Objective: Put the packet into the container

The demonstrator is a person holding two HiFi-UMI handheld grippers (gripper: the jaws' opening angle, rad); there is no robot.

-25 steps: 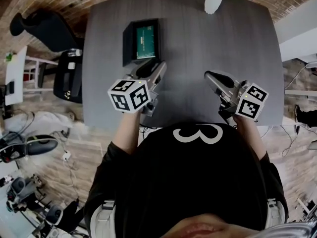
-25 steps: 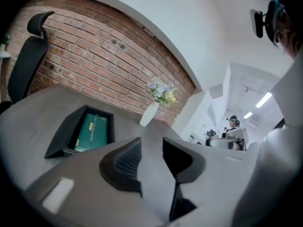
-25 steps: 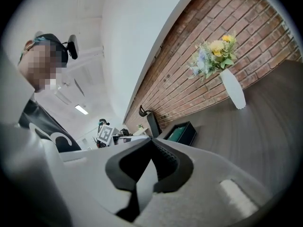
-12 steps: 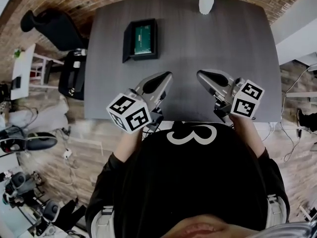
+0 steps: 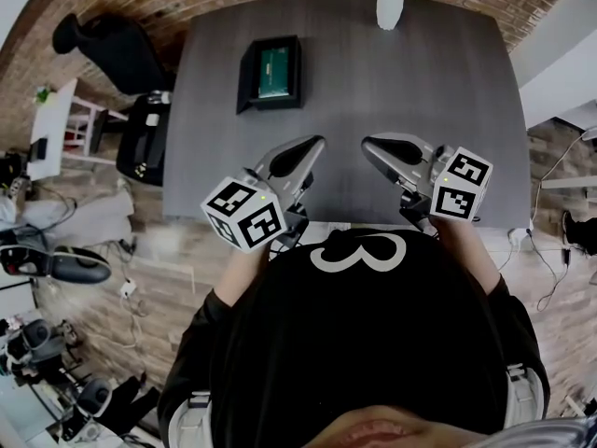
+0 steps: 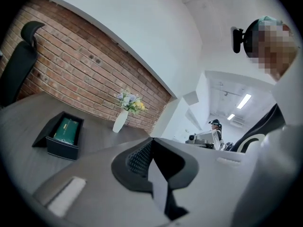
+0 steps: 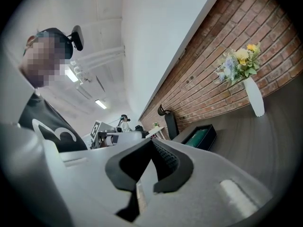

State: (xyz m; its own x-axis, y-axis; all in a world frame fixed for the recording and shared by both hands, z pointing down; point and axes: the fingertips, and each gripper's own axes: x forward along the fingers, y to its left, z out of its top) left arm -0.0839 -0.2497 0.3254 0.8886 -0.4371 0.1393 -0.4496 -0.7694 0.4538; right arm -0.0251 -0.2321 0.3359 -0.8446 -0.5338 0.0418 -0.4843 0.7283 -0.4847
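Note:
A green packet (image 5: 272,64) lies inside the black open container (image 5: 249,82) at the table's far left; both also show in the left gripper view, packet (image 6: 66,129) in container (image 6: 60,147), and small in the right gripper view as the container (image 7: 201,137). My left gripper (image 5: 315,145) hovers over the table's near edge, shut with nothing between its jaws. My right gripper (image 5: 369,146) is beside it, tips turned toward the left one, also shut and empty. Both are well short of the container.
A white vase with flowers (image 5: 389,0) stands at the far edge of the grey table (image 5: 410,73). Black office chairs (image 5: 103,49) and a white side table (image 5: 56,129) are on the left. A brick wall (image 6: 71,70) runs behind the table.
The left gripper has drawn back from the container toward the near table edge, and its jaws have shut. The right gripper has swung its tips leftward. The packet stays in the container.

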